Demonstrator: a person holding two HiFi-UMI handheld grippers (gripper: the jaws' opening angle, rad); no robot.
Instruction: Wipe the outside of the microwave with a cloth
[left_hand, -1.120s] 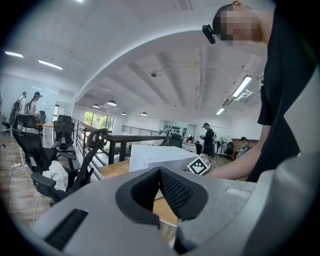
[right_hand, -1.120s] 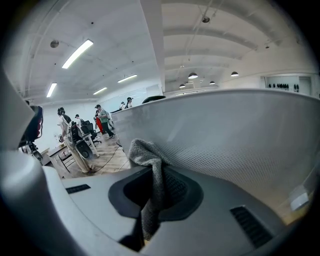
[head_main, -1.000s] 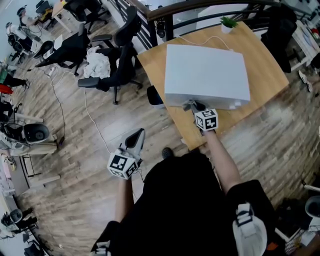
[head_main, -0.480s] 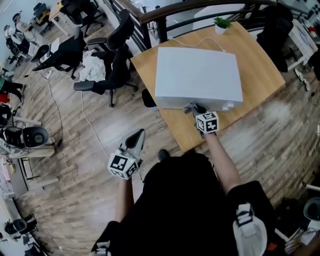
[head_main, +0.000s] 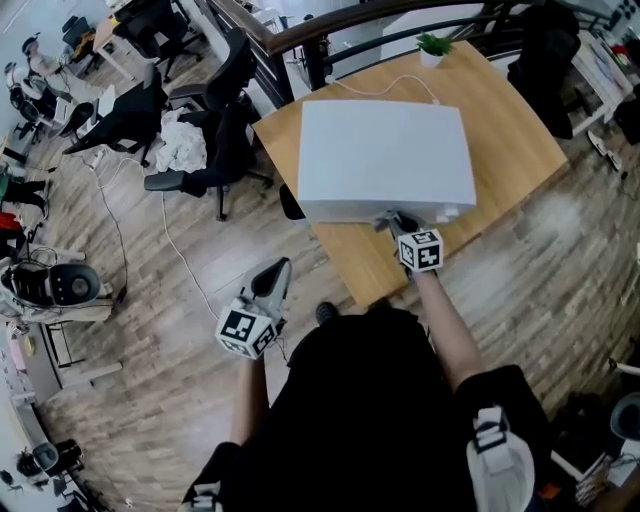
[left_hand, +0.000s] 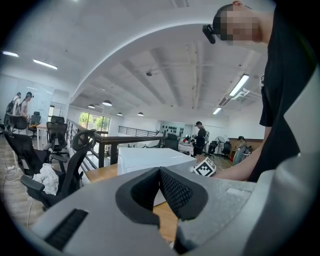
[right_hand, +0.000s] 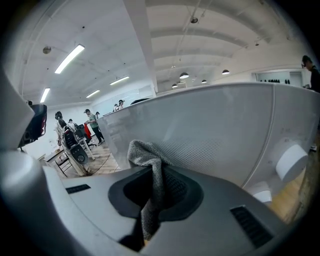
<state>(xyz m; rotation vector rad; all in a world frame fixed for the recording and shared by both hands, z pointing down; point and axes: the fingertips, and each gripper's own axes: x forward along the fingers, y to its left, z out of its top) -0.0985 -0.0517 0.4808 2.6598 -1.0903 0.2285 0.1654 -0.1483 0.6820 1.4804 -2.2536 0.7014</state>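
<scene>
Microwave (head_main: 385, 160): white, box-shaped, with a plain flat top. It stands on the wooden table (head_main: 520, 130), front side toward me. In the right gripper view I read the front close up: a door (right_hand: 210, 135) with a finely dotted panel, and a round white knob (right_hand: 291, 161) to its right. A white cable (head_main: 390, 85) runs from the rear across the tabletop.

My right gripper (head_main: 392, 220) sits at the lower front edge of the microwave. Its jaws are clamped on a grey knitted cloth (right_hand: 150, 165), whose bunched upper end is close against the door; I cannot confirm contact.

My left gripper (head_main: 276, 268) hangs over the wooden floor (head_main: 180, 330), well apart from the table, jaws pressed together with nothing between them.

One container is present: a small white pot (head_main: 431, 58) at the table's far corner, holding a green plant (head_main: 432, 42).
</scene>
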